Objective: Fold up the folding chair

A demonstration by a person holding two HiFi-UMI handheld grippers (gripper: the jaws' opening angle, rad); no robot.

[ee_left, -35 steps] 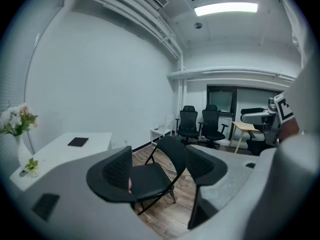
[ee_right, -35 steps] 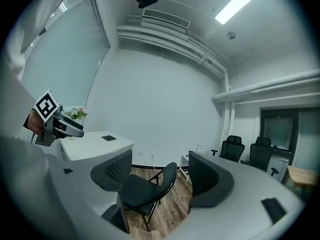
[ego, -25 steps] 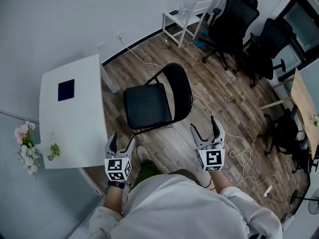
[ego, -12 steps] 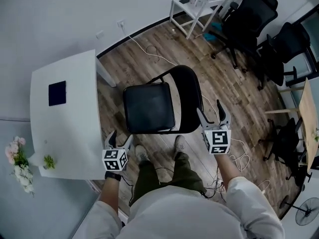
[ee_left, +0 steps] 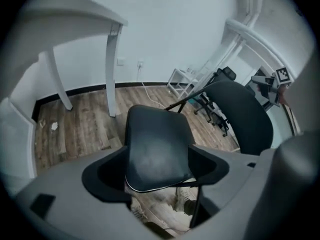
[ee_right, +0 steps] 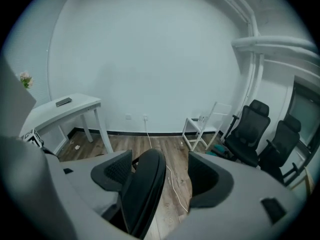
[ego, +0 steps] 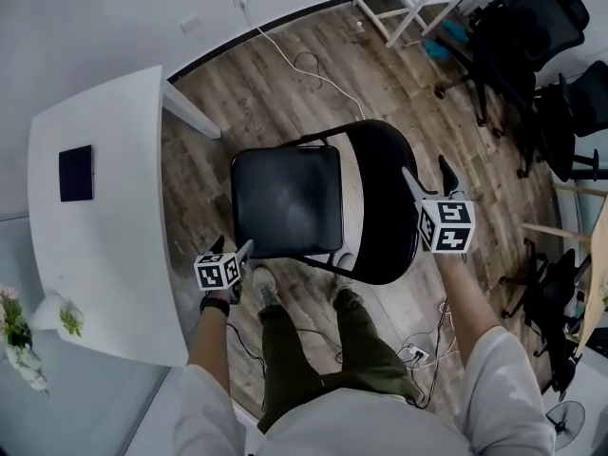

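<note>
On plank flooring (ego: 285, 93) stands the folding chair (ego: 328, 202) — squarish seat (ego: 285, 200), rounded back (ego: 385, 207)

white walls (ego: 85, 27) | wood-plank floor (ego: 237, 112) | white table (ego: 114, 255) at left | black office chairs (ego: 532, 27) at far right

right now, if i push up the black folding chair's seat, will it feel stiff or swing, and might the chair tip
The seat probably swings up: it sits on a thin tube frame. Its glossy padding may be slippery. Pushed high on the backrest, the light-looking chair could slide or tip on the smooth wood floor.
</note>
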